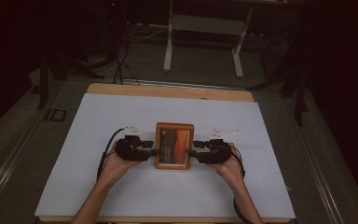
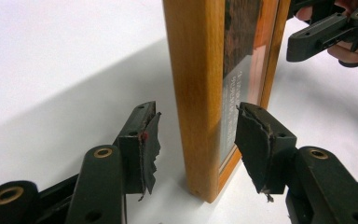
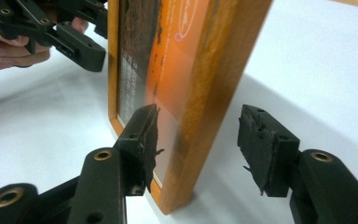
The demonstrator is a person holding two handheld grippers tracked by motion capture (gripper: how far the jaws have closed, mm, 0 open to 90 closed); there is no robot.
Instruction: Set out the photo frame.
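We have a wooden picture frame (image 1: pixel 174 145) lying in the middle of the white sheet (image 1: pixel 121 121) that covers the counter (image 1: pixel 168 91), and we come at it from both sides at once: the left gripper (image 1: pixel 152 152) reaches its left edge and the right gripper (image 1: pixel 191 152) its right edge. In the left gripper view the frame's wooden rail (image 2: pixel 196 93) stands between our two fingers (image 2: pixel 142 147), which are spread with a clear gap on either side of the wood, so nothing is pinched yet. The right gripper view tells the same story: the opposite rail (image 3: pixel 209 107) sits between spread fingers (image 3: pixel 142 144), one over the glazed front with its orange and brown print, the other out past the outer face, neither pressing. The worn padding on the fingers is ragged, which we judge may make the hold less even. As far as we can judge, the approach and the straddling of both edges are done; what is left is closing both pairs of fingers on the rails, and then lifting or moving the frame. From above, the frame appears to rest flat on the sheet, near the counter's middle and somewhat toward our side.
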